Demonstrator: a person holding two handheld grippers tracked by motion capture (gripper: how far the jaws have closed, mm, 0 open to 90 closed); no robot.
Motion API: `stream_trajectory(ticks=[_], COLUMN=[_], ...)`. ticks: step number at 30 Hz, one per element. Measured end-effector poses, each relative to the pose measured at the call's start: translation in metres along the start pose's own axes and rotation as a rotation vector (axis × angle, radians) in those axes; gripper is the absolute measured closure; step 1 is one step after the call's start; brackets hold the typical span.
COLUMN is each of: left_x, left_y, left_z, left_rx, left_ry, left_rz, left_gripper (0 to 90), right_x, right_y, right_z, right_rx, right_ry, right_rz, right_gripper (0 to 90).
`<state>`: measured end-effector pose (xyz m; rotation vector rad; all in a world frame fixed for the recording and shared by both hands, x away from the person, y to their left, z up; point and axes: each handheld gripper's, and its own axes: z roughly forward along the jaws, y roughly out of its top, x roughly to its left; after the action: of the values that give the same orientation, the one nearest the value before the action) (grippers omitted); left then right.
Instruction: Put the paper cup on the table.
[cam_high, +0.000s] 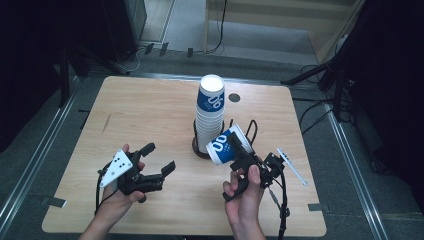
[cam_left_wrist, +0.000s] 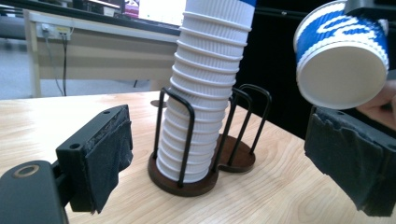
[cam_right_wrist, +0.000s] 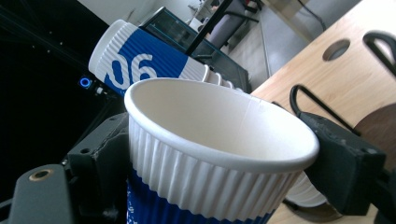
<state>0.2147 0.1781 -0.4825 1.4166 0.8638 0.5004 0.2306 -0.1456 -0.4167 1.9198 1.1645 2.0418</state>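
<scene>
right claw (cam_high: 239, 150) grips a paper cup (cam_high: 225, 145) (tilted) beside the stack (cam_high: 210, 112); left claw (cam_high: 159, 159) gapes wide.

Even overhead light, dark surroundings, soft blur, faint table shadows.

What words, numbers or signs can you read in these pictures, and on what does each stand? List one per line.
"06": white figures on the blue band of the top cup of the stack.
White figures on the blue band of the held cup in the right gripper: tilted, too blurred to read.
Nothing else is readable.
</scene>
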Motion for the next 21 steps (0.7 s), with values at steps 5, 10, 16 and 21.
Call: stream_trajectory(ticks=[5, 10, 16, 21], left_x=[0.009, 0.018, 0.027, 0.033], left_y=[-0.003, -0.006, -0.012, -0.017], left_z=[-0.008, -0.017, -0.027, -0.035], left_rx=[0.009, 0.015, 0.025, 0.035], left_ry=[0.025, 0.055, 0.082, 0.109], left_rz=[-0.003, -0.01, -0.015, -0.014], left_gripper=[8.7, 8.7, 8.7, 8.7], right_x=[-0.001, -0.003, -0.005, -0.007], right_y=[0.006, 0.01, 0.015, 0.018], right_z=[-0.003, -0.006, -0.011, -0.014], right_rx=[-0.013, -0.023, -0.038, -0.047], right_ry=[-0.003, -0.019, -0.039, -0.042], right_rz=[-0.048, -0.096, -0.148, -0.188], right_gripper=[14.6, 14.6, 14.6, 14.6])
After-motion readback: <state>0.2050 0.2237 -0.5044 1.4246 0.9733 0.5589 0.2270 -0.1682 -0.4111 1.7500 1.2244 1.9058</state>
